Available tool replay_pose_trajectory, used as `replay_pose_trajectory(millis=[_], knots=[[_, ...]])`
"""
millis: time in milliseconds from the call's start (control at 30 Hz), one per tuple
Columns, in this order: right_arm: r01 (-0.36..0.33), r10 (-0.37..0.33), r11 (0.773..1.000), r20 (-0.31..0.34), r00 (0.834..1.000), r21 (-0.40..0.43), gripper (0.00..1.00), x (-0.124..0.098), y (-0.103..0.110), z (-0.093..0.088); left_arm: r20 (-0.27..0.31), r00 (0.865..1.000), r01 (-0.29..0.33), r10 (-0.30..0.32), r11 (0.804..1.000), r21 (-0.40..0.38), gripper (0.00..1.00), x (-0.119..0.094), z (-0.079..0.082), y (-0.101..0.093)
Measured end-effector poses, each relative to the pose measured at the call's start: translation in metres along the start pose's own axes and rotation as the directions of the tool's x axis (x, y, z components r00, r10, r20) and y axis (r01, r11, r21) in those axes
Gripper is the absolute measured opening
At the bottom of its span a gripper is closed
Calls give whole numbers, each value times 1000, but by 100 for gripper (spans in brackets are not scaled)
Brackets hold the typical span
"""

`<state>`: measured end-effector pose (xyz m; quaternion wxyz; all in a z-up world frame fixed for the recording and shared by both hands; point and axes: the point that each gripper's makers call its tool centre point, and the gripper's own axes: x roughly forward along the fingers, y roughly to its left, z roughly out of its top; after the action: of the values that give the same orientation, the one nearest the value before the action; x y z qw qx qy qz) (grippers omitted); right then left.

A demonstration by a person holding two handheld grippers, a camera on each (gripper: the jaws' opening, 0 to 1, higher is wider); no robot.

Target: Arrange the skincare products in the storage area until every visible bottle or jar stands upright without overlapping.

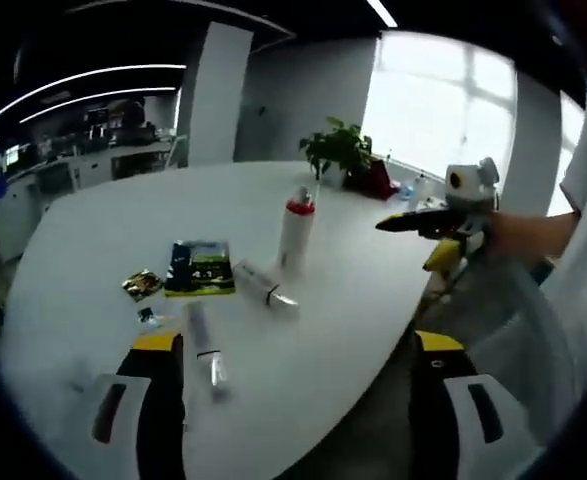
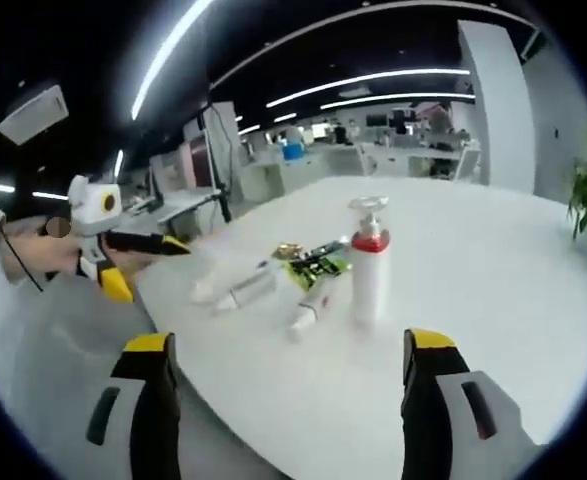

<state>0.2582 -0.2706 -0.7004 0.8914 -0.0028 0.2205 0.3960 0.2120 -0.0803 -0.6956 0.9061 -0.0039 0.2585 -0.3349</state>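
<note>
A white pump bottle with a red collar [image 1: 295, 232] stands upright on the round white table [image 1: 93, 230]. Two white tubes [image 1: 266, 284] lie flat beside it, long axes crosswise to each other, next to a green sachet [image 1: 200, 267]. The left gripper view alone shows a potted plant [image 1: 339, 150]. The left gripper [image 1: 298, 375] and the right gripper [image 2: 288, 375] are both spread wide, holding nothing, the products well ahead of them.
</note>
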Motion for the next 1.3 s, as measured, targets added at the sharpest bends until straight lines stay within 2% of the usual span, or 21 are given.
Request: replay_pose_trajectory(millis=[233,433,567,833,1100,1200,1300], knots=[[5,-5,1000,-4,1000,2,92,2,14,-2,-13,999,-48,47,998,-38,84,-12,-12,9],[-23,23,1000,-38,999,-18,90,6,31,-16,-27,997,-75,75,997,-10,83,-10,-13,10],[-31,31,999,-45,999,-8,90,6,37,-20,-34,996,-80,79,997,-20,83,-11,-16,12],[-46,46,999,-62,997,-12,90,10,41,-26,-36,993,-111,109,993,-46,82,-14,-17,20],[-59,58,998,-66,996,-12,89,14,38,-22,-32,989,-149,147,986,-74,81,-17,-16,28],[-61,60,998,-72,996,-10,89,17,37,-21,-33,986,-168,166,980,-109,81,-20,-17,38],[-60,60,998,-73,996,-2,88,20,36,-20,-35,977,-211,208,964,-163,80,-21,-19,52]])
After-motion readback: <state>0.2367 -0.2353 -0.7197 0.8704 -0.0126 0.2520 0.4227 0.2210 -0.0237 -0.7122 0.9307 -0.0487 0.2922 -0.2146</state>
